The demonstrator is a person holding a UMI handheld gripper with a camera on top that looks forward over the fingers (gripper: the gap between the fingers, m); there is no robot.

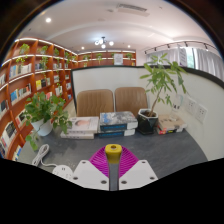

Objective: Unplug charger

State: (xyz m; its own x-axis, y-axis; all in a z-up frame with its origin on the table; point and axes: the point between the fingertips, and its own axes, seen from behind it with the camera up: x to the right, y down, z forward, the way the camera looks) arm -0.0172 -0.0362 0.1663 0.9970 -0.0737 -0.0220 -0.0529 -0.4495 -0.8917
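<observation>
My gripper (113, 153) is held above a grey table (170, 150). Its two magenta pads (99, 160) close in a V on a small yellow charger (113, 149), which is clamped at the fingertips with its rounded top showing. The charger is lifted off the table and touches nothing else. A white cable or strip (41, 155) lies on the table to the left of the fingers. No socket shows in this view.
At the far edge of the table stand a potted plant (42, 108), stacks of books (117, 122) and a tall plant in a black pot (149, 119). Two brown chairs (96, 100) stand behind. Bookshelves (30, 80) line the left wall.
</observation>
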